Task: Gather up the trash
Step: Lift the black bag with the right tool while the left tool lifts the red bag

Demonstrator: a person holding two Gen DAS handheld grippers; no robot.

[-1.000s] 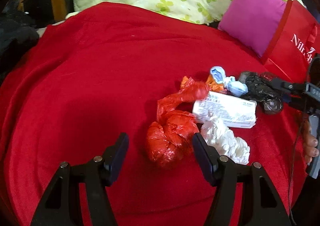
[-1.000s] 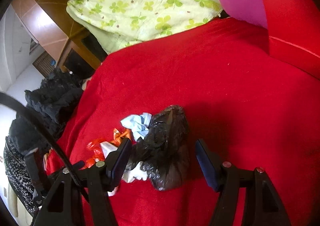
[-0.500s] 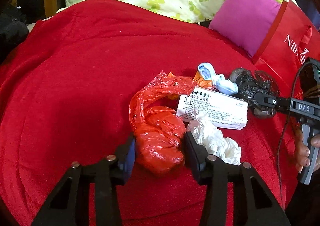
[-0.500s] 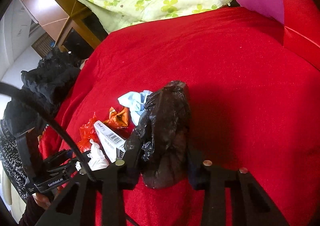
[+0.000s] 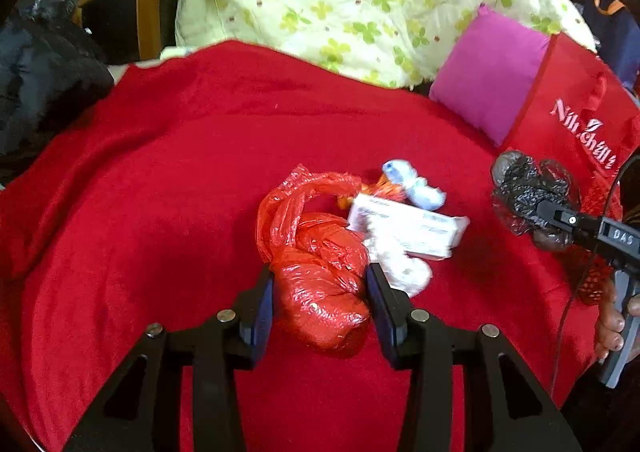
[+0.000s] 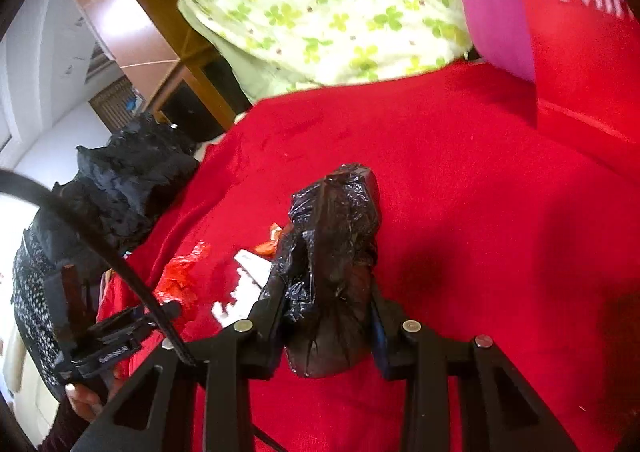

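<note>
Red plastic bag (image 5: 320, 284) pinched between left claw (image 5: 320, 304) fingers; black bag (image 6: 332, 272) likewise in right claw (image 6: 326, 326).

A: What does the left claw (image 5: 320, 298) grip?
B: The red plastic bag (image 5: 320, 276), pinched between both fingers, on the red blanket (image 5: 160, 192).
A: Beside it?
B: A white box (image 5: 408, 230), a white wad (image 5: 404, 272) touching it; the right claw (image 5: 536, 208) clamps a black bag (image 5: 524, 188).

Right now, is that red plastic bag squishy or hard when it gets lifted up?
Probably squishy: the red plastic bag is crinkled and bulges between the fingers of the left tool. Its loose knotted tail would likely flop and dangle. It looks light for its size, being thin film, though what's inside is hidden.
</note>
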